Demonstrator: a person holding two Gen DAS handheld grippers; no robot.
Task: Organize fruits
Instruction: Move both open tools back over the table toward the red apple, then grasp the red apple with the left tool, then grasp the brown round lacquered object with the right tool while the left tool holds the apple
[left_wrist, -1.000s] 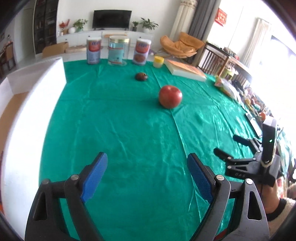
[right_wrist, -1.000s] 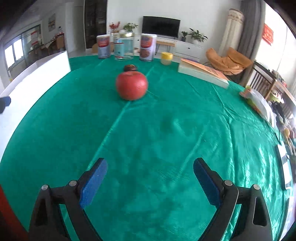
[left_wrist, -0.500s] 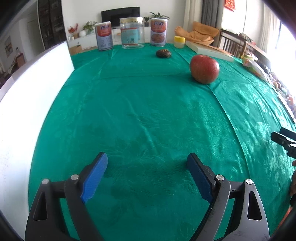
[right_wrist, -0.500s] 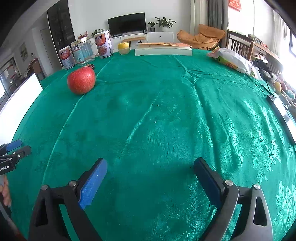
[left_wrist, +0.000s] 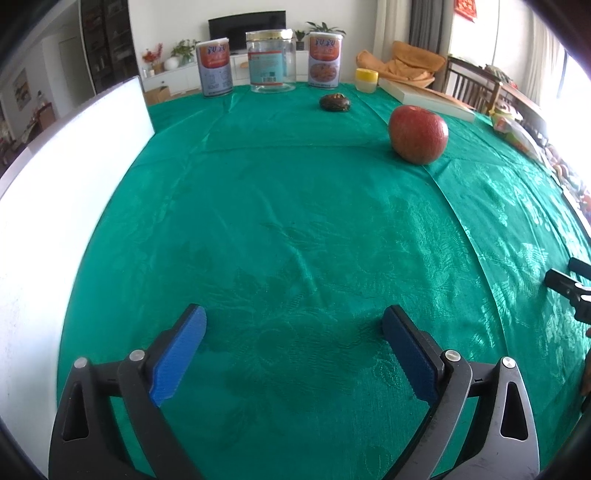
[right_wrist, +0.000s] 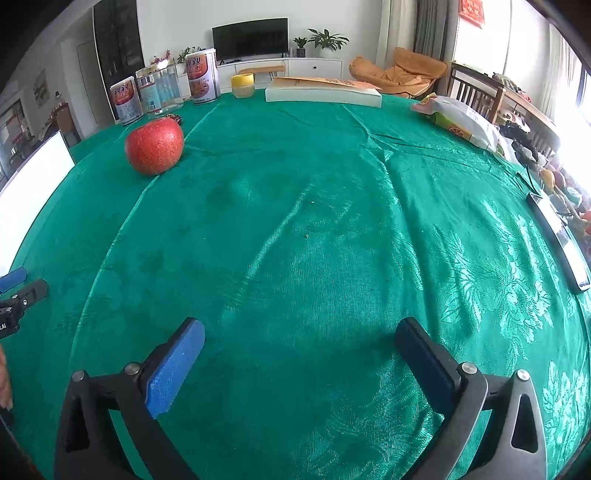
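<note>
both tools are sitting low over the green cloth of the desk (left_wrist: 295, 229), tilted downward, nothing yet picked up. left gripper (left_wrist: 293, 341): its 2 fingers (left_wrist: 177, 360) have just been opening and are standing released, only bare cloth between them. right gripper (right_wrist: 299, 354): same story, fingers (right_wrist: 173, 369) have just been spreading wide, released, nothing between them. wide spread is probably there to clear a round fruit on approach.

the apple (left_wrist: 418, 133) is resting on the cloth well ahead of both tools, to the right in the left view and to the far left in the right view (right_wrist: 154, 145), so it is lying roughly between the 2 lines of sight. a small dark fruit (left_wrist: 334, 102), kind unclear, is sitting farther back, apart from the apple, near the row of 2 tins and 1 clear jar (left_wrist: 271, 61).

a white box wall (left_wrist: 70, 177) is running along the left edge of the desk; likely the place fruit is meant to go, though its inside is hidden.

judgement: task is at its start, both fruits untouched. next move is calling for a reach forward to the apple; round shape may be rolling if nudged off-centre.
</note>
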